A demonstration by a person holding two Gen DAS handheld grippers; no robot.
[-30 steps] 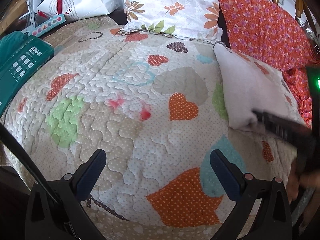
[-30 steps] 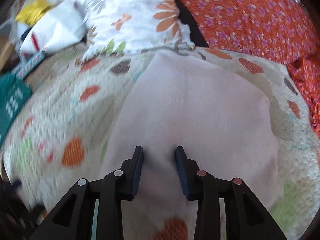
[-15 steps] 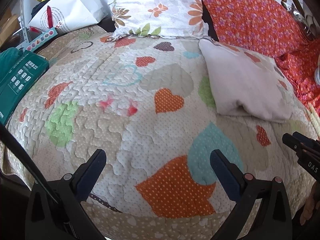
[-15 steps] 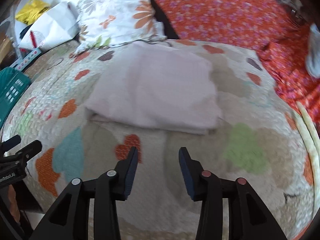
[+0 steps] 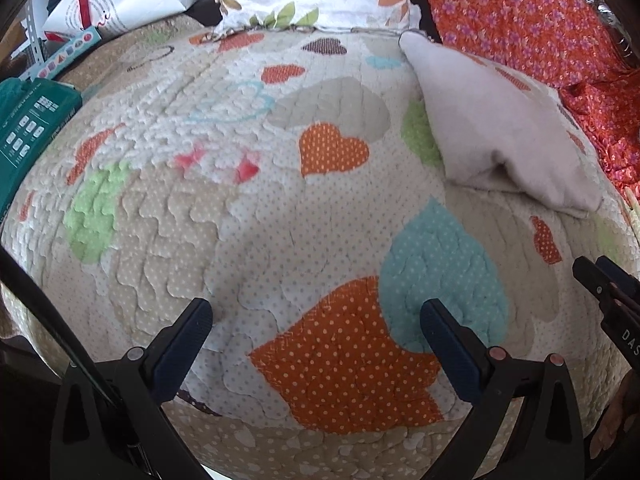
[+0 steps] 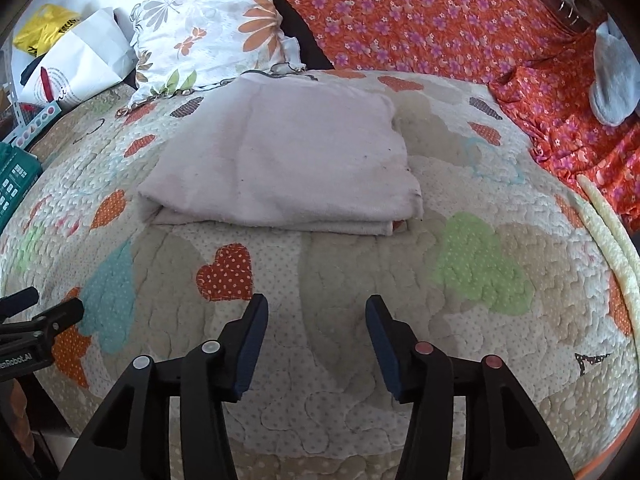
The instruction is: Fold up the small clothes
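A pale folded cloth (image 6: 280,160) lies flat on the heart-patterned quilt (image 6: 360,272), just beyond my right gripper (image 6: 316,312). That gripper's jaws are opening and nothing is between them; it hangs over bare quilt short of the cloth's near edge. In the left wrist view the same folded cloth (image 5: 500,132) sits at the upper right. My left gripper (image 5: 316,320) stands wide open over an orange heart patch, empty, well to the left of the cloth. The right gripper's tip (image 5: 600,280) shows at that view's right edge.
A floral pillow (image 6: 208,36) and an orange flowered cover (image 6: 440,20) lie behind the cloth. A white paper bag (image 5: 120,4) and a teal box (image 5: 28,128) sit at the left edge of the bed. A grey garment (image 6: 616,76) rests far right.
My right gripper has let go of the folded cloth, drawn back toward me and widened its jaws. The left gripper has shifted slightly lower over the quilt and stays open.
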